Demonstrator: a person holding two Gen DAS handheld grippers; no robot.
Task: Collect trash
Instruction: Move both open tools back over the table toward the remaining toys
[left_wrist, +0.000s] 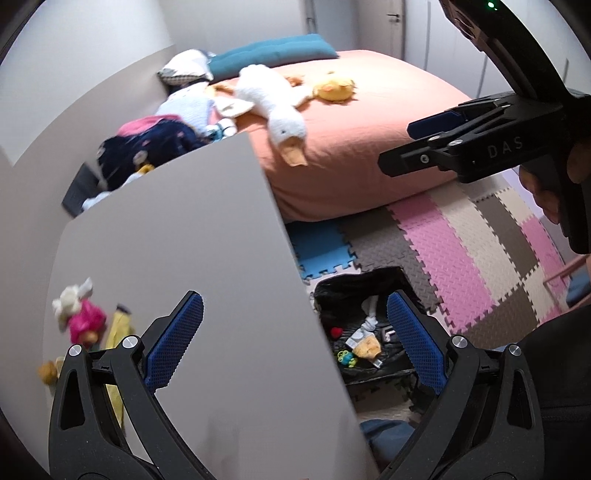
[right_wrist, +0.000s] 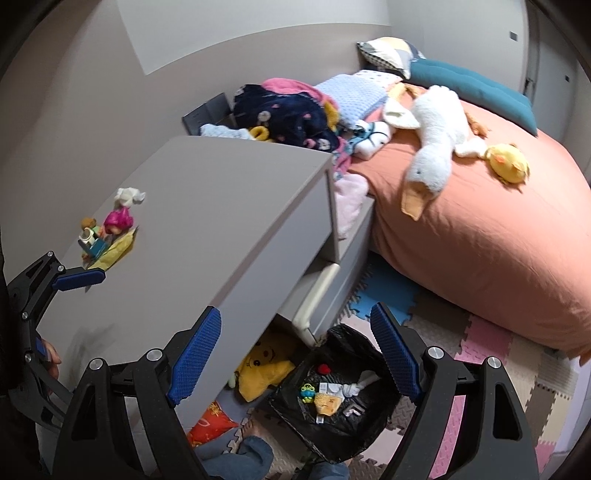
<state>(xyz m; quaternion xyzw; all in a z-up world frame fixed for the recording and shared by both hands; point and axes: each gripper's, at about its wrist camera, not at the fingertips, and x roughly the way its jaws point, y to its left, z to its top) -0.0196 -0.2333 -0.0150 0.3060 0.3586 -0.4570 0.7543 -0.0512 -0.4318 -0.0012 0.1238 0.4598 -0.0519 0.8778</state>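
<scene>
We see both tools held above a grey desk (right_wrist: 207, 206) beside a bed (right_wrist: 480, 229). Left tool (left_wrist: 294, 343): fingers spread wide apart, nothing between them, hovering over the desk's right edge with the bin bag below on the floor. Right tool (right_wrist: 295, 354): also spread wide, nothing held, over the desk's front corner and the same bag.

Black trash bag (right_wrist: 332, 417) sits open on the foam floor mat (left_wrist: 461, 251), just beside the desk. Inside it: a white crumpled tissue (right_wrist: 354, 386), a yellow wrapper (right_wrist: 327, 402), a small green toy-like item (right_wrist: 307, 392) and a red bit (right_wrist: 324, 368).

Still on the desk, at its far left: a white crumpled tissue wad (right_wrist: 129, 195), a pink-haired toy figure (right_wrist: 117, 221), a small brown-headed figure (right_wrist: 88, 225) and a yellow wrapper (right_wrist: 116, 249) under and beside them (blurred in the left view). They lie well apart from both tools' fingertips.

Under the desk lie a yellow plush (right_wrist: 264, 365) and a red snack packet (right_wrist: 210, 421). On the bed: white goose plush (right_wrist: 432, 147), yellow duck plush (right_wrist: 508, 162), a pile of clothes (right_wrist: 288, 110), a teal cushion (right_wrist: 476, 92).
</scene>
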